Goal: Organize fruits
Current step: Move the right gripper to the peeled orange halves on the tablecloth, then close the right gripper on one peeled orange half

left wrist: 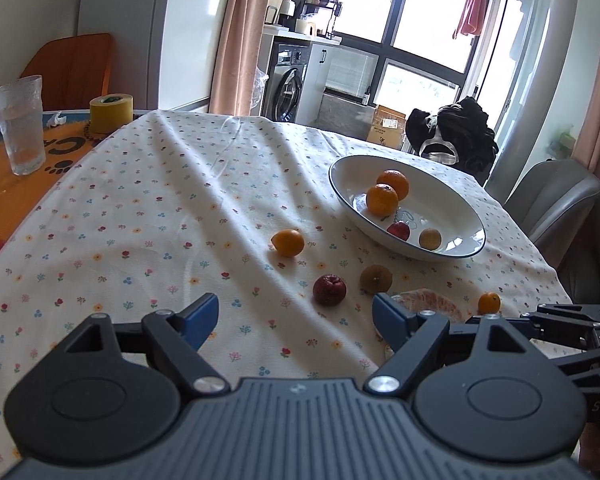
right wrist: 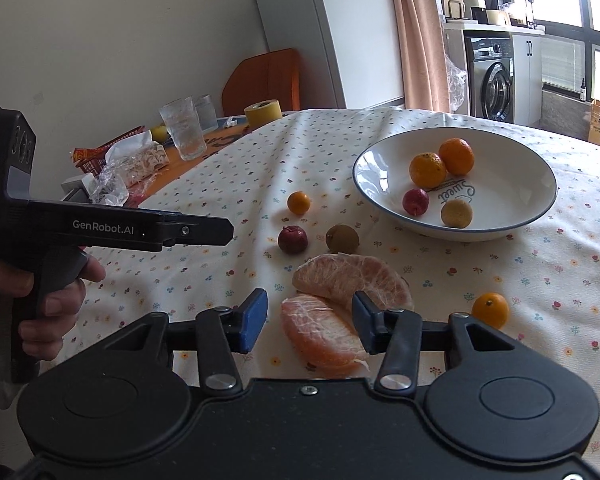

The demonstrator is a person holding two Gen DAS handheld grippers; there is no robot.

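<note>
Four fruits in the bowl (right wrist: 540,208) — five whole outside, two pomelo segments (right wrist: 354,272).

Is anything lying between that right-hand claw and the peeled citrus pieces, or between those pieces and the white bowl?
Nothing blocks the right gripper: its open fingers already flank the near peeled segment. Toward the bowl, the second segment lies just behind, with the brown fruit slightly left of that line.
</note>
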